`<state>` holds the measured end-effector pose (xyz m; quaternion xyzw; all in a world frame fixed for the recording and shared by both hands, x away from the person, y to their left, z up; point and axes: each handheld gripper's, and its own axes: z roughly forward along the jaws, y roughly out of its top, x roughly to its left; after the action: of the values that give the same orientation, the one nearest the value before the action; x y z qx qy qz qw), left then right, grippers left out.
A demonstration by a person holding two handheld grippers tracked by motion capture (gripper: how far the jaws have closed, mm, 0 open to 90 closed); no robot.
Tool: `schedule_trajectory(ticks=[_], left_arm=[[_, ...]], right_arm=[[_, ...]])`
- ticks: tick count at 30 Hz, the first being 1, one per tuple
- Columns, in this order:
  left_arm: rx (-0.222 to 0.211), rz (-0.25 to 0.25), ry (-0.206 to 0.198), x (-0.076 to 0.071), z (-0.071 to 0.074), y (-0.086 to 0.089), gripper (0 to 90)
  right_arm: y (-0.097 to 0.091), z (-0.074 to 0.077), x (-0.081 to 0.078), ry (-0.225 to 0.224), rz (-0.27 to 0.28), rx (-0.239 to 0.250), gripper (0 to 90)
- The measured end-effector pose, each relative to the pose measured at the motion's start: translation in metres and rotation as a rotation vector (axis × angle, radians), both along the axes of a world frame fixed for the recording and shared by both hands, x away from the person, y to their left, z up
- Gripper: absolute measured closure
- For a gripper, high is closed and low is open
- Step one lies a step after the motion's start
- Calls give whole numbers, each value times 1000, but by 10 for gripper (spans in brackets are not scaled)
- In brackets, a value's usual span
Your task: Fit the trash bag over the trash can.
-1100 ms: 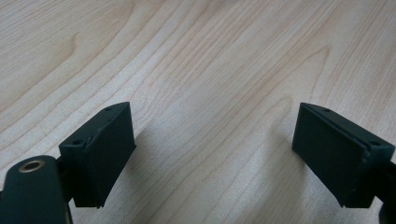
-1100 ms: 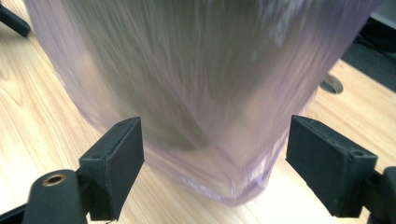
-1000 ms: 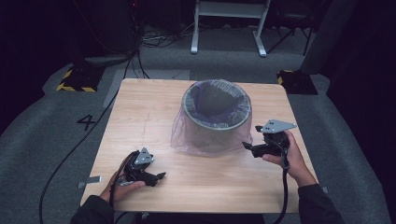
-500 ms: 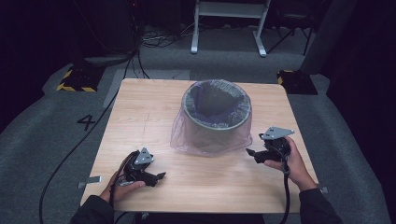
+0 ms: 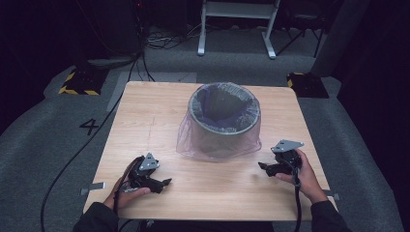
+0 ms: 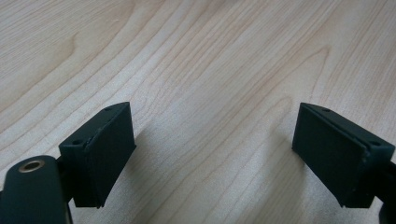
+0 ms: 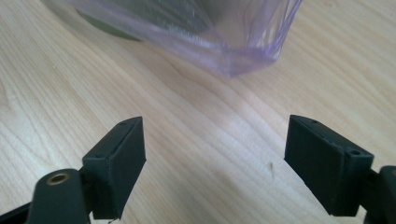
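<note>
a: where's the bin?

b: mid-table [image 5: 145, 111], a round bin [image 5: 224, 121] stands upright, its clear purple liner bag [image 5: 193, 142] draped outside.

a: and the grippers?

b: both spread wide, empty. the right gripper [image 5: 269, 168] is nearer; the bag's hem lies just ahead of its jaws. the left gripper [image 5: 159, 183] rests farther off.

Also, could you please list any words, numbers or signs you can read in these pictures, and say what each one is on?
"4": a dark numeral on the grey floor left of the table, at.
The bin, its bag and both grippers carry no readable text.
</note>
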<state>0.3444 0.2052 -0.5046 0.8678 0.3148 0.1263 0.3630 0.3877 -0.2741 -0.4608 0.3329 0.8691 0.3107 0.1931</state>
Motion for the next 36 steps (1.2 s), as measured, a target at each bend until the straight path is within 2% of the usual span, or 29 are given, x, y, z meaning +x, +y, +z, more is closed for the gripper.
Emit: schedule_trajectory(ticks=[22,26,29,34,36], left_arm=[[0,0,1,0,0,0,125],[0,0,1,0,0,0,126],[0,0,1,0,0,0,126],[0,1,1,0,0,0,126],[1,1,0,0,0,0,125]], right_arm=[[-33,-34,-26,53,-65,71,206],[-38,-35,-31,46,-77,85,207],[-43,-38,-34,48,-90,121,204],[-49,-43,-43,7,-109,159,202],[-51,-43,-46,5,-120,159,201]])
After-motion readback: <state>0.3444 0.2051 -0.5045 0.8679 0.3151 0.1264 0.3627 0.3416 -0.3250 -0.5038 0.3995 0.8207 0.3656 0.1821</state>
